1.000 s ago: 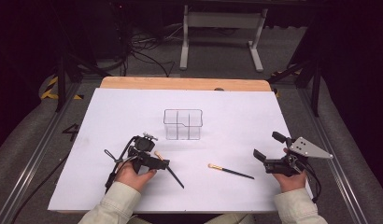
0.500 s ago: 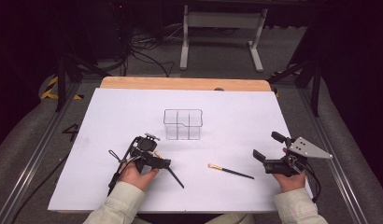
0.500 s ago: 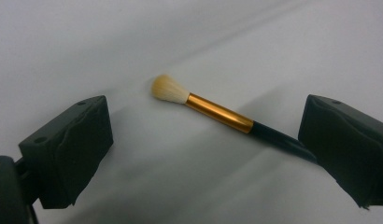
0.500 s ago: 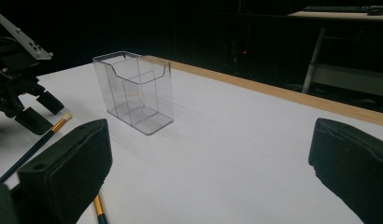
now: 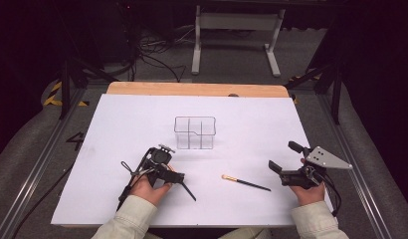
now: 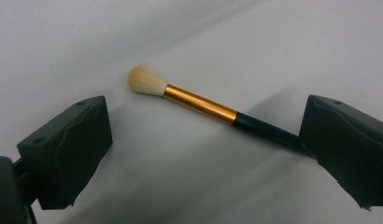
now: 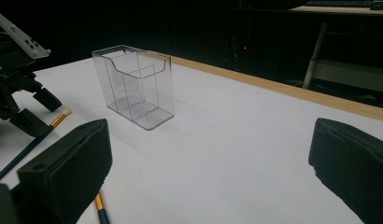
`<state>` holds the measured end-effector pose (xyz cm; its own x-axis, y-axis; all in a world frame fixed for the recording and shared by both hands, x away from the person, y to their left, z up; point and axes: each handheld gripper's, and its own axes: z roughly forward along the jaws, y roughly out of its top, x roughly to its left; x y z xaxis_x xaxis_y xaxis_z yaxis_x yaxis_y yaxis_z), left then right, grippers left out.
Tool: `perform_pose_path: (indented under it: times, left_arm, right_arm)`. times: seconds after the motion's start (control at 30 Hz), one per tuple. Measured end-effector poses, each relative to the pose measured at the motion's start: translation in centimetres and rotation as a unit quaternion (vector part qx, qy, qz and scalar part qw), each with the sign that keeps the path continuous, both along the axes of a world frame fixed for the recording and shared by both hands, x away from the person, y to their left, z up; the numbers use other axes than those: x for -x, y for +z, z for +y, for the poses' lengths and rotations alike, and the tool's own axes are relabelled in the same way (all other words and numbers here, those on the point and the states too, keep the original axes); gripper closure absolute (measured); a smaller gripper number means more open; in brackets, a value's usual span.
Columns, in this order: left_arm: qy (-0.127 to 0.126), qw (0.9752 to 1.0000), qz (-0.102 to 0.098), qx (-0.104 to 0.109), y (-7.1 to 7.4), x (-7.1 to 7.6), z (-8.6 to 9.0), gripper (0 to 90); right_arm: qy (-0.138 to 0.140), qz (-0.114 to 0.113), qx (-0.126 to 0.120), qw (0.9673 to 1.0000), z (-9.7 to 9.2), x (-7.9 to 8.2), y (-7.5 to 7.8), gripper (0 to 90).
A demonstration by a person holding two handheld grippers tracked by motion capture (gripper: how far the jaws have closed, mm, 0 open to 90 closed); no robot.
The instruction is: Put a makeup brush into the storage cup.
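Brush (image 5: 245, 182) with the gold ferrule and pale bristles is lying flat on the white surface (image 5: 252, 124), near the front edge, roughly between your two hands. Your left hand-held gripper (image 5: 178, 178) is just left of it, jaws spread wide, and in the left gripper view the brush (image 6: 199, 103) sits between those jaws with nothing clamped on it. Your right hand-held gripper (image 5: 284, 160) sits off to the brush's right, jaws also wide apart and holding nothing. Farther back, mid-surface, there's a clear plastic divided organizer (image 5: 194, 132) standing upright.
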<state>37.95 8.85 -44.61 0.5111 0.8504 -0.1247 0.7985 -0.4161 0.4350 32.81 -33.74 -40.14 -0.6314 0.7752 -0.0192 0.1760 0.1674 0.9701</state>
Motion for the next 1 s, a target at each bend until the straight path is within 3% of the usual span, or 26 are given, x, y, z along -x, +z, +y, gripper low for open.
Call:
perform_pose_path:
  times: [0.23,0.47,0.7,1.0]
  left_arm:
    - [-0.006,0.9995,-0.010,-0.031,0.0,0.4,-0.3,6.3]
    - [-0.008,0.9995,-0.004,-0.029,0.1,0.7,0.0,6.4]
    - [-0.018,0.9987,-0.010,-0.048,0.0,1.1,-0.4,7.9]
    - [-0.027,0.9986,-0.019,-0.040,0.4,1.1,-0.5,23.3]
  right_arm:
    - [0.000,0.000,0.000,1.0000,0.0,0.0,0.0,0.0]
    - [-0.001,0.004,0.001,1.0000,0.0,0.0,-0.1,0.0]
    - [0.002,0.004,0.001,1.0000,0.1,-0.1,-0.1,0.0]
    - [0.001,0.010,0.004,0.9999,0.2,-0.1,-0.1,0.0]
